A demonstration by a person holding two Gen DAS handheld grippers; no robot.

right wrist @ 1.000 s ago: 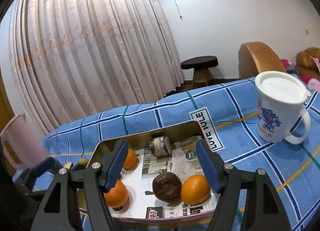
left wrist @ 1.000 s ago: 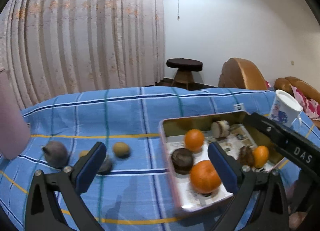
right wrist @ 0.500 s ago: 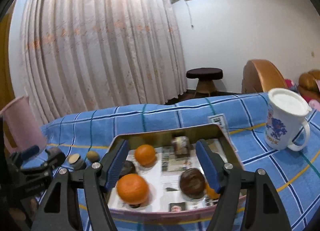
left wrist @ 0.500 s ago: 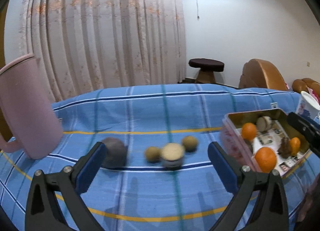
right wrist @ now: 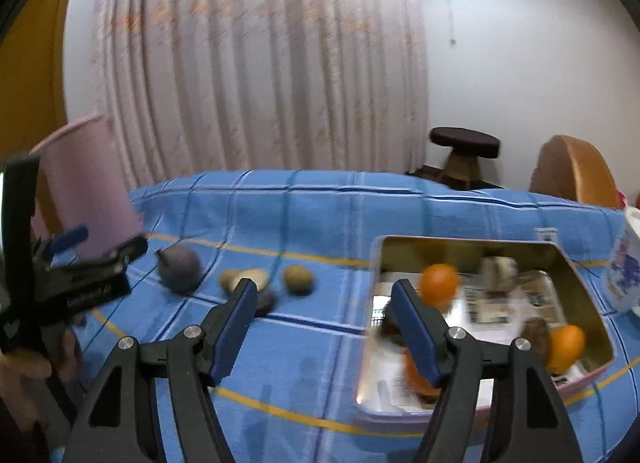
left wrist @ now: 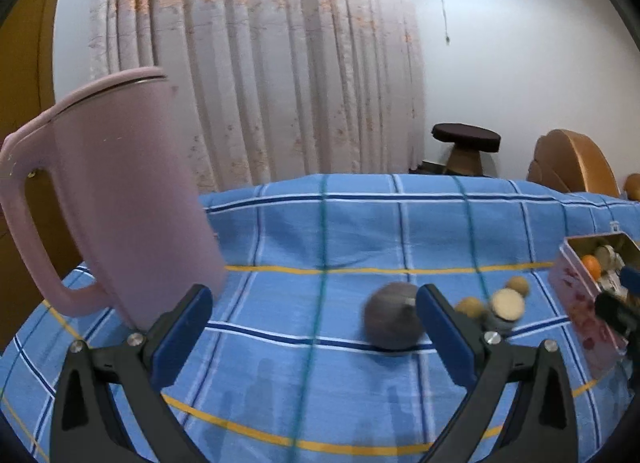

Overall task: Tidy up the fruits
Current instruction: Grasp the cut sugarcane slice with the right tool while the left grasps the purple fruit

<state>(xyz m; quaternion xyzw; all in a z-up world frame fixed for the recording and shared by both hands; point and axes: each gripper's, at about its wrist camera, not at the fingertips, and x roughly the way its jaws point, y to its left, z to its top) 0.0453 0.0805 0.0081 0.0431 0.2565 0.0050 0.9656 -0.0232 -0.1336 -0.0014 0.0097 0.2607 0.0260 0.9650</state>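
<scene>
The left gripper (left wrist: pixel 314 317) is wide open and empty, with the grey fruit (left wrist: pixel 394 317) at its 3 o'clock. The right gripper (right wrist: pixel 324 315) is closing on nothing; the tin (right wrist: pixel 472 243) with oranges (right wrist: pixel 438 285) lies at its 3 o'clock.

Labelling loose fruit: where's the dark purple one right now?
The dark purple fruit lies on the blue checked cloth, left of the small brown fruits and right of the pink jug; the tin tray sits further right.

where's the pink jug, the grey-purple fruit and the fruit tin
pink jug (left wrist: pixel 132 199), left wrist view, middle of its body
grey-purple fruit (right wrist: pixel 179 267), right wrist view, its rounded front
fruit tin (right wrist: pixel 472 247), right wrist view, inner back wall
</scene>
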